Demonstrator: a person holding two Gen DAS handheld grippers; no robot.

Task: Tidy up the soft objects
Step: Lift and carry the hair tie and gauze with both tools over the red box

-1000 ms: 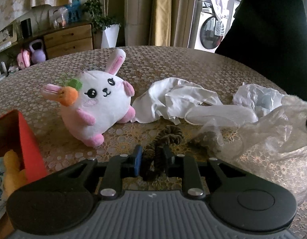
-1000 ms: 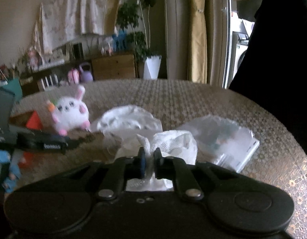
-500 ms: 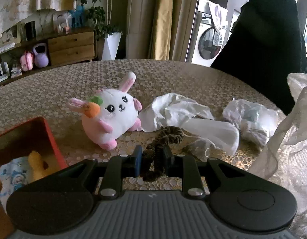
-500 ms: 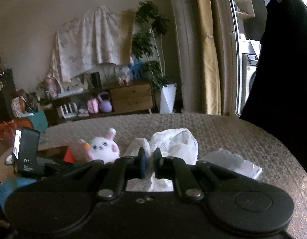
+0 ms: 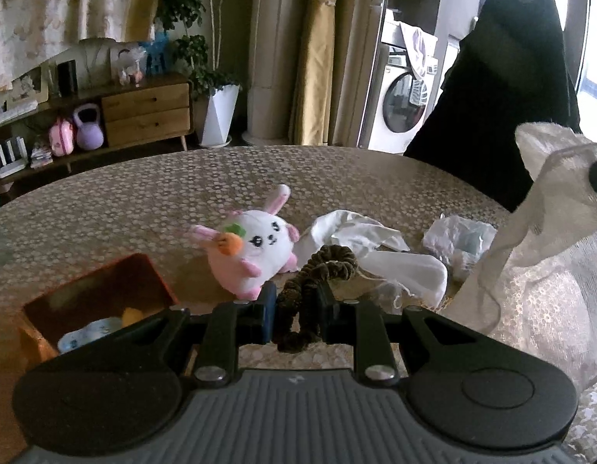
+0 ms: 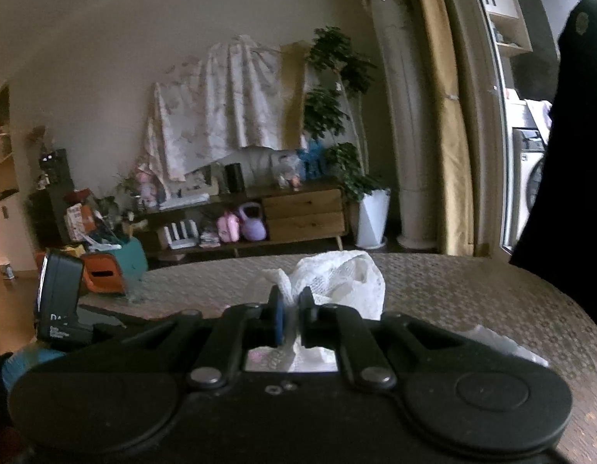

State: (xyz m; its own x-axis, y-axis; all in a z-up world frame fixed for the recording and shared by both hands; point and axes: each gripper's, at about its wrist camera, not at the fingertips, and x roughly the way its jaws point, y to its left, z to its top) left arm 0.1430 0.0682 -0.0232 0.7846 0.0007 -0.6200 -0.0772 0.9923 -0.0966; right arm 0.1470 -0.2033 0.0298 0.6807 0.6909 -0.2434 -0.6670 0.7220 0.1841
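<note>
At lower centre, left tongs (image 5: pixel 296 311) clenched on brown scrunchie (image 5: pixel 321 270), above desk (image 5: pixel 105 208) near red box (image 5: pixel 101 290). Right tongs (image 6: pixel 290 317) clenched on white mesh bag (image 6: pixel 337 274), lifted. Risk: scrunchie loop looks loosely pinched; may slip short of box.

Setting: a lived-in home, living area. Low wooden sideboard with drawers (image 6: pixel 304 214), potted green plant in a white pot (image 5: pixel 217 114), mustard floor-length curtains (image 5: pixel 317 54). White front-loading washing machine (image 5: pixel 404 106) at right.
</note>
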